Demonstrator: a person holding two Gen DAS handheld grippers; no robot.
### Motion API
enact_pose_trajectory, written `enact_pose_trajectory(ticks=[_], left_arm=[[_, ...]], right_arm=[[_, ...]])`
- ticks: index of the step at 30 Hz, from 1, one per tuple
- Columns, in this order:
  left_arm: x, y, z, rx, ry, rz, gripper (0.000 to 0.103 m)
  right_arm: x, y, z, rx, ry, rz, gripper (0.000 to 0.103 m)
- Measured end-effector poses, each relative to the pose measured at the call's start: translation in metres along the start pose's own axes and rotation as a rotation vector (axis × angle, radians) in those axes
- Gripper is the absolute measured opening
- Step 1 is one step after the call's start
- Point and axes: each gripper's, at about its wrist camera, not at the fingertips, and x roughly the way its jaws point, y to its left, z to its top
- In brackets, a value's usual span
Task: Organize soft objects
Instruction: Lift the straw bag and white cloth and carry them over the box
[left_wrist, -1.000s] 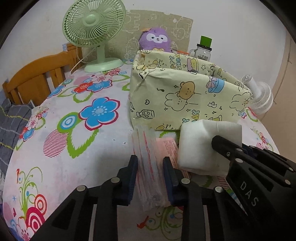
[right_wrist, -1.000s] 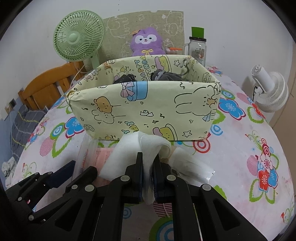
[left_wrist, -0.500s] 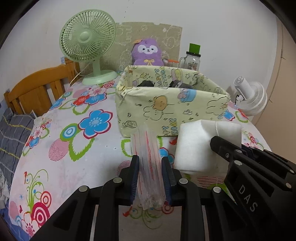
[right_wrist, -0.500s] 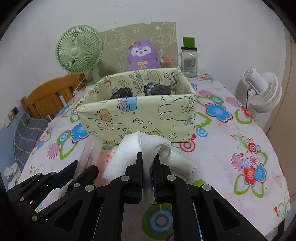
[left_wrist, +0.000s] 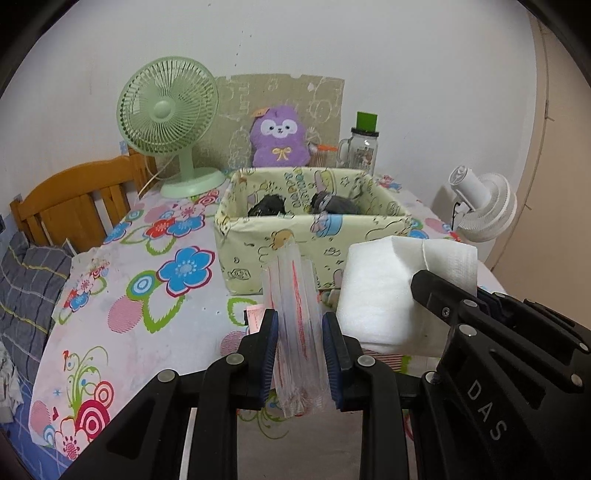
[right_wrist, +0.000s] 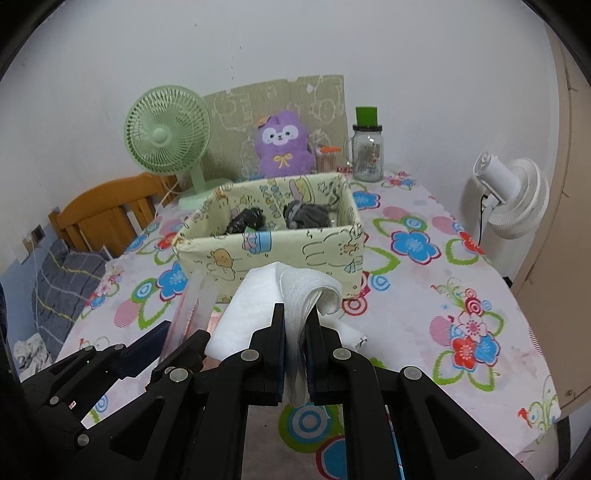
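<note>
White walls back a bench (left_wrist: 155, 332) covered in a pink cloth printed with bright flowers. At its far edge stand a pale green desk fan (left_wrist: 168, 122), a purple plush toy (left_wrist: 279, 136) leaning on a sheet of cardboard, and a glass jar with a green lid (left_wrist: 364, 147); a small white fan (right_wrist: 511, 199) sits off the right side, and a wooden bed headboard (left_wrist: 74, 206) shows at the left.

Near the middle of the bench sits an open yellow fabric box printed with cartoon animals (left_wrist: 310, 236), with two dark bundled cloths (right_wrist: 275, 218) lying inside it.

The left tool (left_wrist: 298, 332) is clamped on a clear plastic packet with red print (left_wrist: 293, 295), held upright above the cloth, on the near side of the box. The right tool (right_wrist: 298, 325) is pinched tight on a folded white soft cloth (right_wrist: 291, 295), whose loose fold curls over to the right of the fingers. Packet and white cloth are held side by side, both in front of the box and clear of it.
</note>
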Motion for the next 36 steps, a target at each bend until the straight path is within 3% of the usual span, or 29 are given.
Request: enact_pose_trajectory(ticks=[23,36], left_arm=[[-0.071,-0.017,0.033,0.020,-0.134,-0.001,0.023],[-0.085,-0.017,0.058,0.035,-0.182,-0.021,0.023]], right_arm=[[-0.081,0.003,0.033,-0.008,-0.139,-0.011,0.012],[-0.101,0.005,0.059,-0.017,-0.183,-0.033,0.012]])
